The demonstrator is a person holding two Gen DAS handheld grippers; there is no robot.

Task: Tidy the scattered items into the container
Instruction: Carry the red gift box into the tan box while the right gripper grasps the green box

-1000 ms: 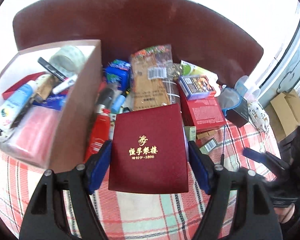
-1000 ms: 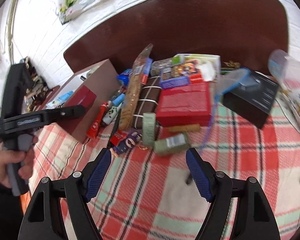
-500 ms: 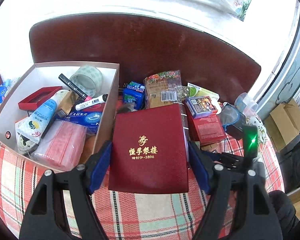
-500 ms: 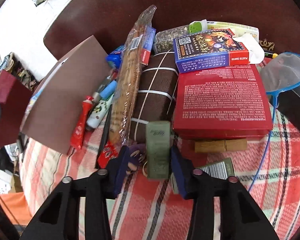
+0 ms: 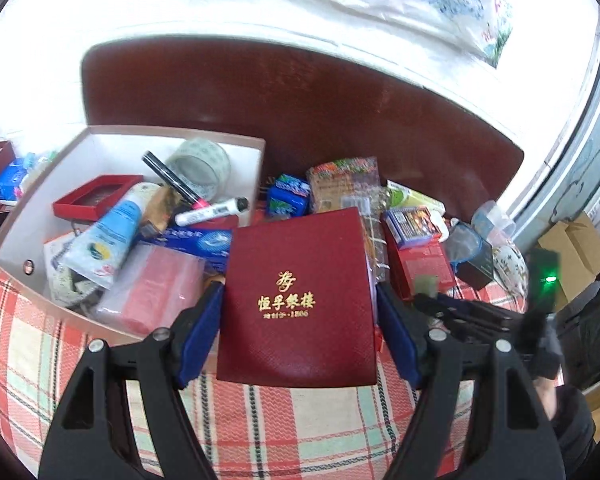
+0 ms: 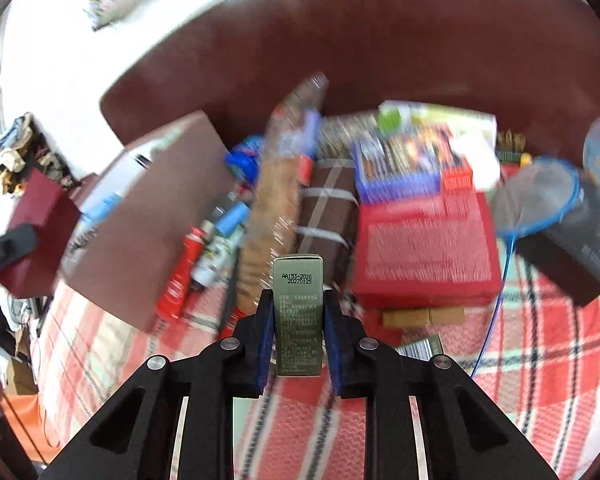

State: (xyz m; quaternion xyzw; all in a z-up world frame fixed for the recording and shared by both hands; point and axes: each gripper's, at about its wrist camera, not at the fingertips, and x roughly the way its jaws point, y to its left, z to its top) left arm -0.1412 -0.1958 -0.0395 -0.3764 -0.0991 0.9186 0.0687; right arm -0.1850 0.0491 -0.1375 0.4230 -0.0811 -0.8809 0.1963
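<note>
My left gripper (image 5: 298,320) is shut on a dark red gift box (image 5: 300,300) with gold lettering, held above the plaid cloth just right of the open cardboard container (image 5: 256,152). The container holds a tape roll (image 5: 200,164), markers, a blue tube and a pink pouch. My right gripper (image 6: 298,332) is shut on a small olive-green carton (image 6: 299,312), lifted above the cloth. The container's brown side (image 6: 148,220) shows at left in the right wrist view, with the red gift box (image 6: 40,232) beside it.
A pile lies right of the container: a red flat box (image 6: 424,252), a blue card box (image 6: 400,168), a brown bundle (image 6: 328,208), a snack bag (image 6: 276,216), tubes (image 6: 180,276), a blue net (image 6: 536,196) and a black box (image 6: 572,252). A dark red headboard (image 5: 300,100) stands behind.
My left gripper has lifted the red box higher and moved toward the container. My right gripper has closed on the olive carton and raised it off the cloth.
</note>
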